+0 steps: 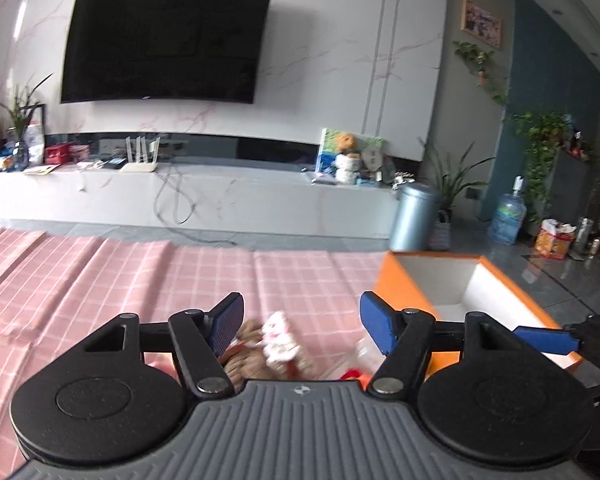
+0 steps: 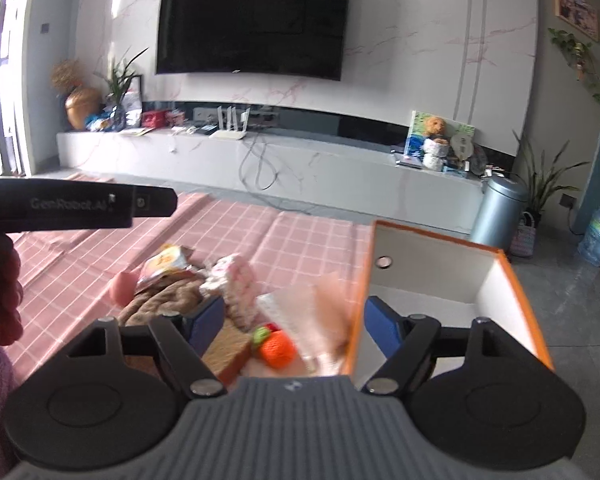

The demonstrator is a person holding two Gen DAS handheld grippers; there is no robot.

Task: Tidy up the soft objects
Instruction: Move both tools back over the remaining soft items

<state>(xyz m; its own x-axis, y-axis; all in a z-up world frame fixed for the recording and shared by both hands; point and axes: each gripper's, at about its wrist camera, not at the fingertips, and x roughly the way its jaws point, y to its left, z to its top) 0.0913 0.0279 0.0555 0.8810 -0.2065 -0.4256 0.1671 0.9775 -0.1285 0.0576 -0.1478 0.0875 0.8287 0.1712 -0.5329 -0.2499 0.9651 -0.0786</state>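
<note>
Soft pile (image 2: pixel 220 292) lies on the pink cloth (image 2: pixel 80 264), touching or just beside the left wall of the orange box (image 2: pixel 516 280): brown towel, pink-white knit, snack bag, knitted orange (image 2: pixel 277 349), running left-right across the cloth. Right gripper (image 2: pixel 296 320) hangs directly over the pile's box end, jaws wide and empty, orange just below and between them, box to its right, so I judge this hand nearer. Left gribber—left gripper (image 1: pixel 302 322) also wide open, holding nothing, a blurred knit toy (image 1: pixel 278 340) under it, box off right.
</note>
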